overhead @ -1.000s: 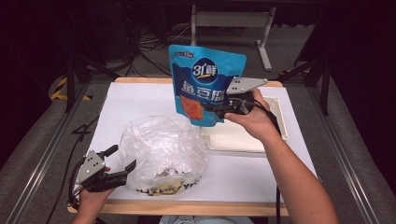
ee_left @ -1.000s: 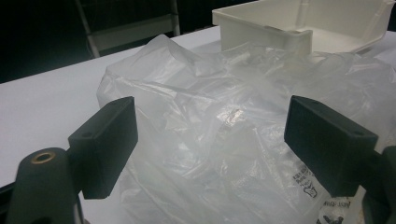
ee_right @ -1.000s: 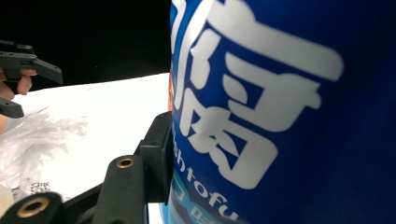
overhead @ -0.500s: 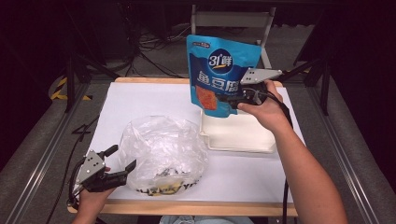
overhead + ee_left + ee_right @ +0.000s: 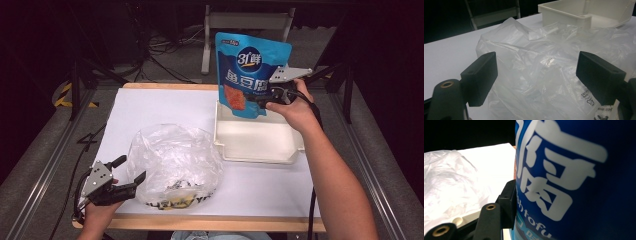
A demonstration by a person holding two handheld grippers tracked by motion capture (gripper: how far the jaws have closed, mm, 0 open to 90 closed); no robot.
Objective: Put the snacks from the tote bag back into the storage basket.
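A blue snack pouch (image 5: 250, 75) with white lettering hangs upright over the far end of a white tray (image 5: 255, 150). My right gripper (image 5: 260, 102) is shut on the pouch's lower right edge; one black jaw presses against the pouch (image 5: 574, 182) in the right gripper view. A crumpled clear plastic bag (image 5: 172, 165) lies on the white table sheet left of the tray. My left gripper (image 5: 131, 171) rests at the bag's left edge with its jaws open, the bag (image 5: 539, 75) lying just ahead of and between them, untouched by the pads.
The white tray (image 5: 584, 12) sits beyond the bag in the left gripper view. The table's wooden front edge (image 5: 200, 222) runs close to the left hand. Dark floor, cables and a metal stand (image 5: 245, 20) lie behind the table.
The right gripper has carried the pouch rightward, from above the bag's far side to over the tray. The left gripper and the bag have stayed put.
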